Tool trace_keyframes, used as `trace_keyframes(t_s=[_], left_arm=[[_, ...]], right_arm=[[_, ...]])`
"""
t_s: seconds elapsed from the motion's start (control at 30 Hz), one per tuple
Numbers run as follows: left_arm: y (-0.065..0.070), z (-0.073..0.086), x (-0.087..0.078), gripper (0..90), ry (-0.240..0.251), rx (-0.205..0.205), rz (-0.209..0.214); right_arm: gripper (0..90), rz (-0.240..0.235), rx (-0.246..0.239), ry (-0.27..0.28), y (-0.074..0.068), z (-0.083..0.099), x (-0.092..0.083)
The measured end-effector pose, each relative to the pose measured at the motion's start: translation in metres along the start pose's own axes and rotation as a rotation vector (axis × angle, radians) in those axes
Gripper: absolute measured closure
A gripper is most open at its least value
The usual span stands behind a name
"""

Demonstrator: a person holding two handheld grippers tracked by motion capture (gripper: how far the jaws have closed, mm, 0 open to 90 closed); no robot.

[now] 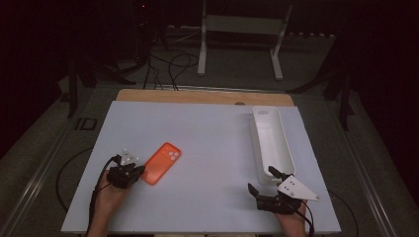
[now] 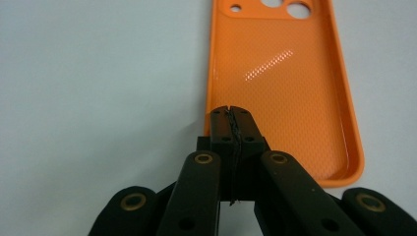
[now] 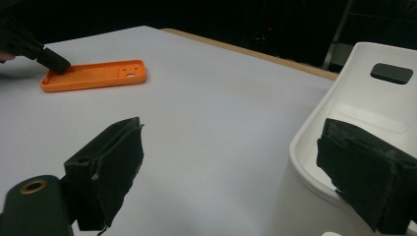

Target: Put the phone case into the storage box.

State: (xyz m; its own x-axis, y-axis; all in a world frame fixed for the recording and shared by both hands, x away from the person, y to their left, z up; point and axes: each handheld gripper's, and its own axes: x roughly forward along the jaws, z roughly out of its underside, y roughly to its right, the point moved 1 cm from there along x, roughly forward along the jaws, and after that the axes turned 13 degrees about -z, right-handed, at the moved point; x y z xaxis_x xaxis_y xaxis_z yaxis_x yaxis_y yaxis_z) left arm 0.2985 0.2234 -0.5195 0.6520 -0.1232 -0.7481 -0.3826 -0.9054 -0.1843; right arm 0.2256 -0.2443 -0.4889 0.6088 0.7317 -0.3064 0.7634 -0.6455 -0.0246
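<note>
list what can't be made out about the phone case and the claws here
- Case, left gripper view: whether the shut left claw clamps the near rim or just rests inside it; the jaws cover that spot.
- Case, same view: its far end is cut off by the top edge.
- Bin, right gripper view: its inside is partly behind the open right claw and cut off by the frame.
- Case cut-outs, high view: too small for detail.

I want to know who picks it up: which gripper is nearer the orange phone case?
Left. The left gripper is at the orange phone case's near end, jaws shut; the right gripper is far across the table, beside the white bin.
</note>
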Motion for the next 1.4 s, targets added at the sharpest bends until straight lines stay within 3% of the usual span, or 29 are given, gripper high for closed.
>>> trace_keyframes(t_s=[0.73,0.9,1.0,1.07,1.1,1.17,1.2,1.4], left_arm=[[0.002,0.004,-0.007,89.8,-0.004,0.009,0.017],[0.001,0.002,-0.012,86.3,0.056,-0.008,0.044],[0.000,0.000,-0.019,82.1,0.131,-0.026,0.057],[0.000,0.000,-0.024,76.3,0.189,-0.038,0.070],[0.000,0.000,-0.027,68.7,0.221,-0.038,0.082],[0.001,0.000,-0.030,67.1,0.251,-0.042,0.088],[0.001,0.000,-0.031,60.9,0.267,-0.046,0.096],[0.004,0.000,-0.041,51.3,0.368,-0.045,0.161]], right_arm=[[10.2,-0.004,0.001,0.006,0.000,0.000,0.000],[10.1,-0.004,-0.007,0.006,0.000,0.000,0.000],[10.1,-0.011,-0.002,0.011,0.000,-0.001,0.000],[10.1,-0.013,-0.005,0.012,0.000,-0.001,0.000],[10.1,-0.014,-0.005,0.013,0.000,-0.001,0.000],[10.1,-0.014,-0.005,0.013,0.000,-0.001,0.000],[10.1,-0.015,-0.005,0.015,0.000,-0.001,-0.001],[10.1,-0.018,-0.006,0.016,0.000,-0.001,-0.001]])
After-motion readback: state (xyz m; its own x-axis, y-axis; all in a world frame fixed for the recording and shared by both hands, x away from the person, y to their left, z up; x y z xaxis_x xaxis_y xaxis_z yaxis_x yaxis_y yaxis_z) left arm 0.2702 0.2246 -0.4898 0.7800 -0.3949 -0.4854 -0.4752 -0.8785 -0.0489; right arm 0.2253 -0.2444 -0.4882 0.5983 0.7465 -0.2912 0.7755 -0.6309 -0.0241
